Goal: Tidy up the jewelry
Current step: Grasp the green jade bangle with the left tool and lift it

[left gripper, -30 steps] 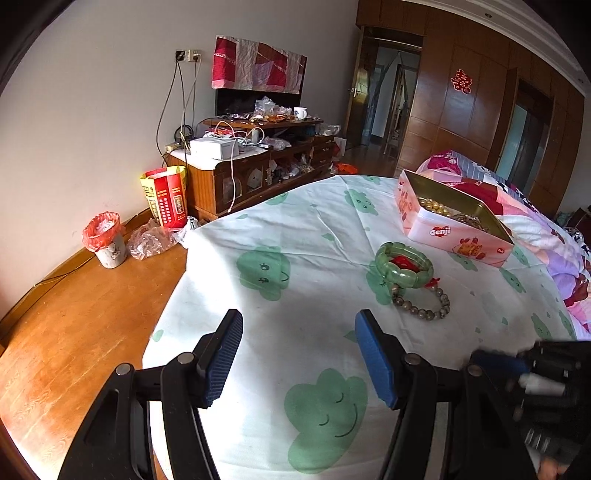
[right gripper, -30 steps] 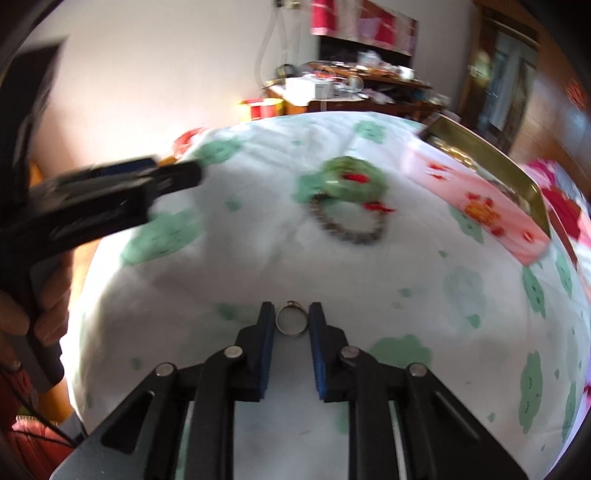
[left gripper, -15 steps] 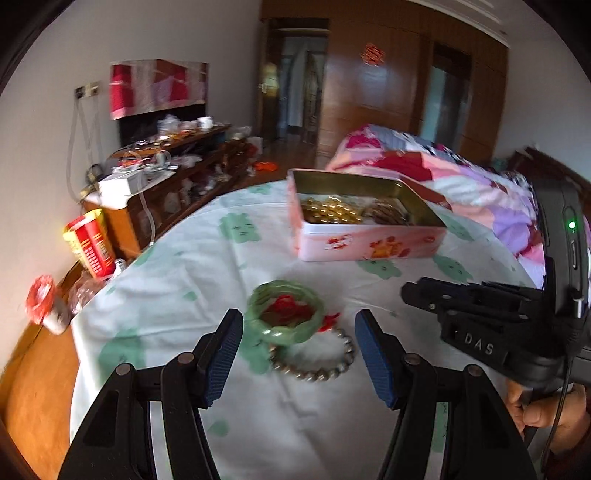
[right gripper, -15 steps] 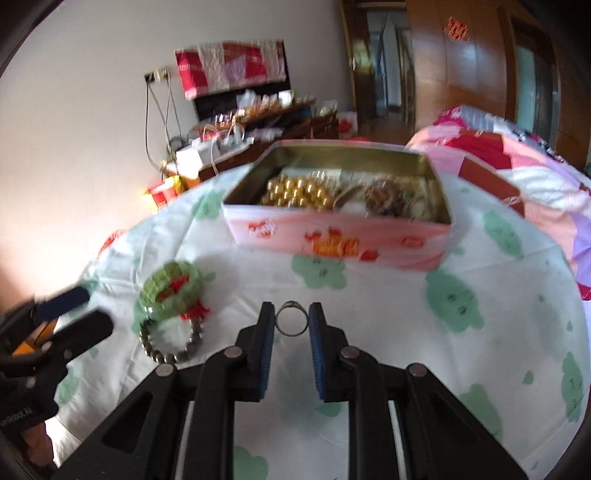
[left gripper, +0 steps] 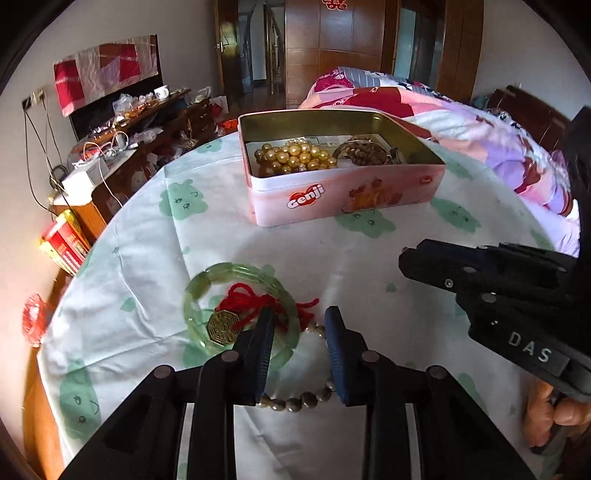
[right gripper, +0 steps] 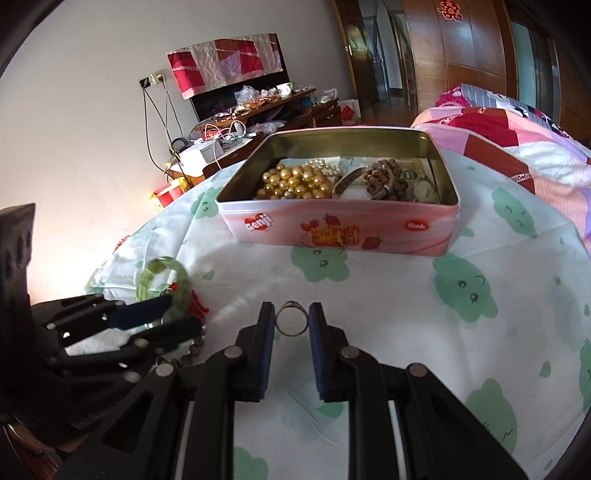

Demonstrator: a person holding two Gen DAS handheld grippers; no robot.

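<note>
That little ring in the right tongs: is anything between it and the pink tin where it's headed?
Nothing visible. The ring sits pinched in the right tongs, and only bare tablecloth lies between it and the open tin. The green bangle lies off to the left.

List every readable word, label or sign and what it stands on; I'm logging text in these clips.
"Genji": logo on the pink tin, also seen from the right wrist.
"DAS": on the right gripper's body.
Small red oval label on the tin's front: too small to read.
Red emblem on the wooden door: a sign, not legible.
Brass pendant markings: too small.
</note>
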